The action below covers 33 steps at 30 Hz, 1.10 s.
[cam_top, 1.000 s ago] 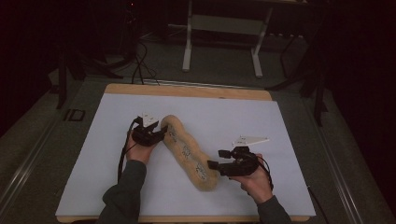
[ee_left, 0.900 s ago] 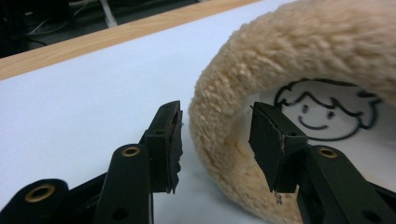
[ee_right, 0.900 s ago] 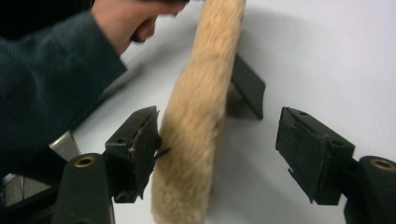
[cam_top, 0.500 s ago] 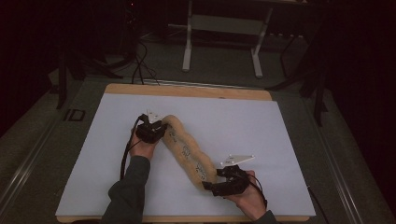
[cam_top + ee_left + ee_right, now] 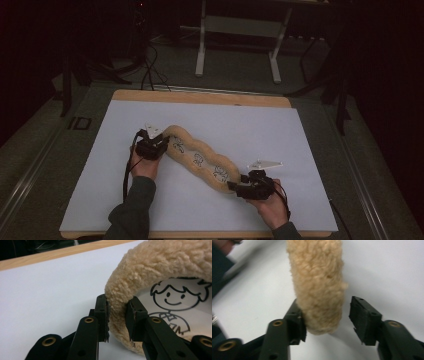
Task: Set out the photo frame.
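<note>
A long tan fleece strip with cartoon figures printed on its pale inner face lies slantwise on the white mat. At its far left end my left gripper is shut on the fleece. In the left gripper view both pads of the left gripper pinch the woolly rim beside a drawn smiling figure. My right gripper is at the near right end. Its jaws have just been closing around the fleece tip. In the right gripper view the right gripper has one pad touching the tip and the other still apart.
The mat covers a wooden table whose far edge shows as a bare strip. Beyond it, on the dark floor, stand a metal frame's legs and loose cables. A person's forearms come in from the bottom edge.
My right gripper has sunk toward the mat at the fleece's near end and its jaws have narrowed around the tip. The left gripper keeps its hold and has barely shifted.
</note>
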Motion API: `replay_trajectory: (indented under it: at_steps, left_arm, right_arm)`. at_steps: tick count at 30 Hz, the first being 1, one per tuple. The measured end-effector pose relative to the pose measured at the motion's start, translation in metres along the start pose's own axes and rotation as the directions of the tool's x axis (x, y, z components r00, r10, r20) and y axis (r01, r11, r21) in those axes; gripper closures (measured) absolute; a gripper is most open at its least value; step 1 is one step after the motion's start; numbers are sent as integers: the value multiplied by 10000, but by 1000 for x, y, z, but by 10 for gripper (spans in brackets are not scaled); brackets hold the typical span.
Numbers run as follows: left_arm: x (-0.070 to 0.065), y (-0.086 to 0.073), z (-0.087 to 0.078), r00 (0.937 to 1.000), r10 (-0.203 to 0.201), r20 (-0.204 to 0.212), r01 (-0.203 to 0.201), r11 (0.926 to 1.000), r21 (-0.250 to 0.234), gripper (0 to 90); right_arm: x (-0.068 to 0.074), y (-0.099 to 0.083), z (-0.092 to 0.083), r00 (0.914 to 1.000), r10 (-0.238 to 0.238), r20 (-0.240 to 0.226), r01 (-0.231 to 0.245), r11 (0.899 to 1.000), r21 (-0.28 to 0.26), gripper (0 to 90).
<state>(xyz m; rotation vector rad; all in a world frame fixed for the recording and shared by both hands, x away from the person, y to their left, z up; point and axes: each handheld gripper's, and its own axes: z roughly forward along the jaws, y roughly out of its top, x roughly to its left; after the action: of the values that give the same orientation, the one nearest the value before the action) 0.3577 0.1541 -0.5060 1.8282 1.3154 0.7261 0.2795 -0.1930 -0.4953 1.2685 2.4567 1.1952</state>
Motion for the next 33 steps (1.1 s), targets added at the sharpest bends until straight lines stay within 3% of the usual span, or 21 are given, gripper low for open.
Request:
replay_trajectory:
  at_steps: [3,7,13,18,33]
  left_arm:
    - [-2,-10,-11,9992,-391,-23,390,9990,-197,740]
    - [-9,-18,-21,9978,-637,-177,630,9973,-368,741]
    - [-16,-26,-31,9938,-1056,-343,1043,9938,-379,739]
    - [-21,-31,-37,9944,-1009,-322,996,9942,-402,737]
    - [-36,-44,-59,9960,-878,-190,872,9957,-327,732]
  right_arm:
    - [-14,6,-3,9979,290,578,-271,9991,-339,565]
    - [-30,12,-4,9935,726,877,-664,9952,-714,611]
    - [-39,18,-2,9916,500,1192,-393,9952,-899,650]
    - [-46,20,0,9906,314,1329,-190,9955,-930,657]
    - [-62,20,3,9872,697,1437,-512,9904,-1287,659]
